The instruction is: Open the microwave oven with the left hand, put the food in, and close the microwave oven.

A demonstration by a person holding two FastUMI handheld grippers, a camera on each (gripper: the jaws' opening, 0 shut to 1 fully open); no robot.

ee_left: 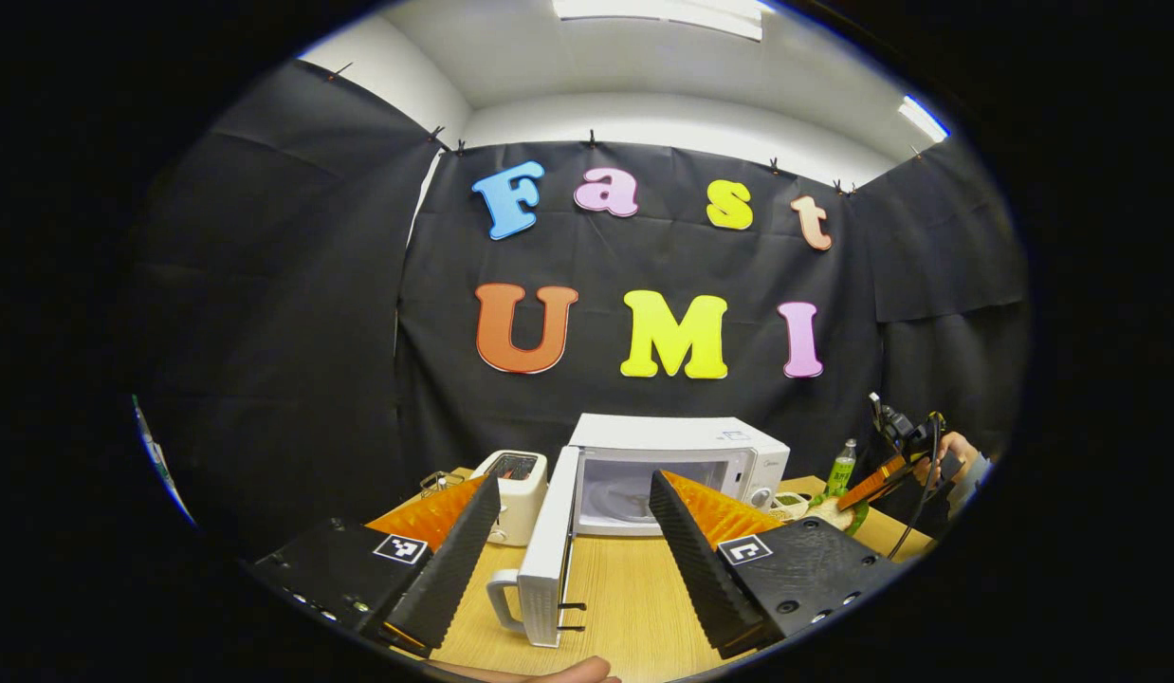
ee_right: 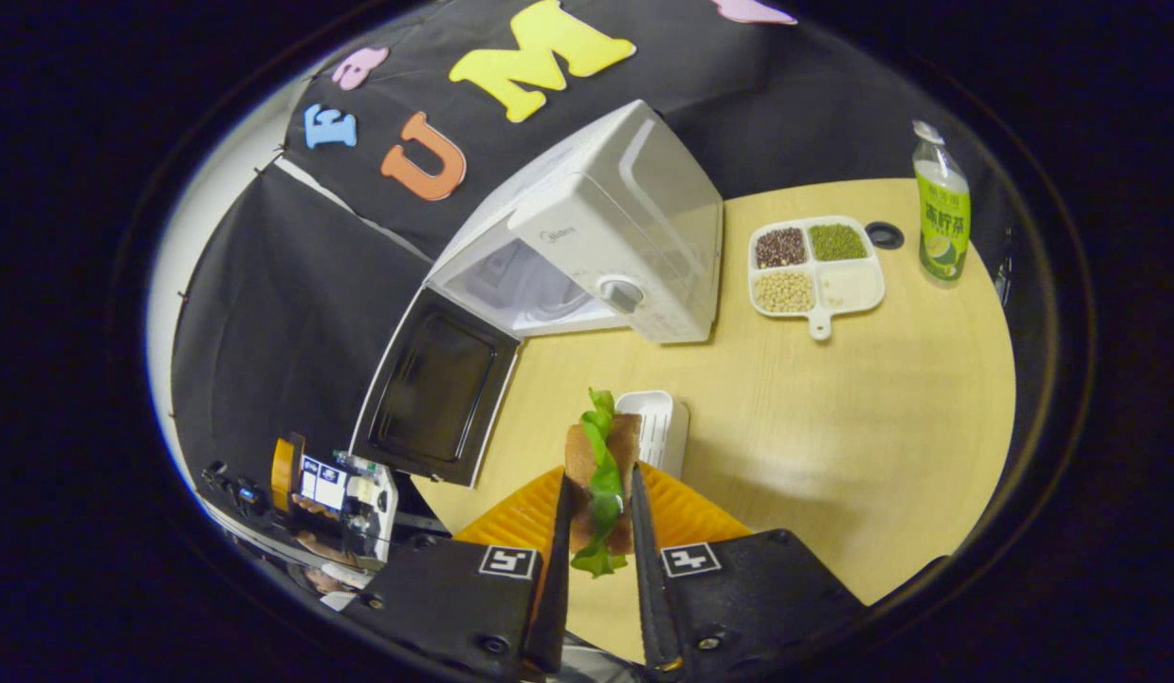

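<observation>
In the right gripper view, the right gripper has its jaws clamped on a sandwich, a stack of brown bread slices with a green lettuce leaf running down the middle. The sandwich is pressed between both fingers and held above the wooden desk. Just beyond it on the desk lies a small white tray. Farther off stands the white microwave oven, its dark-windowed door swung fully open and the pale inside with a turntable exposed. To the right of the oven sits a white divided dish with beans and grains in separate compartments, and beside that an upright green drink bottle. At the lower left edge, the left gripper shows off the desk's edge, near the open door.

In the left gripper view, the left gripper has its jaws spread wide apart with nothing between them. It faces the microwave oven head on. The open door stands edge-on, close to the fingers, with its handle toward the camera. A white toaster sits left of the oven. At the right, a hand holds the other gripper over the desk, near the green bottle.
</observation>
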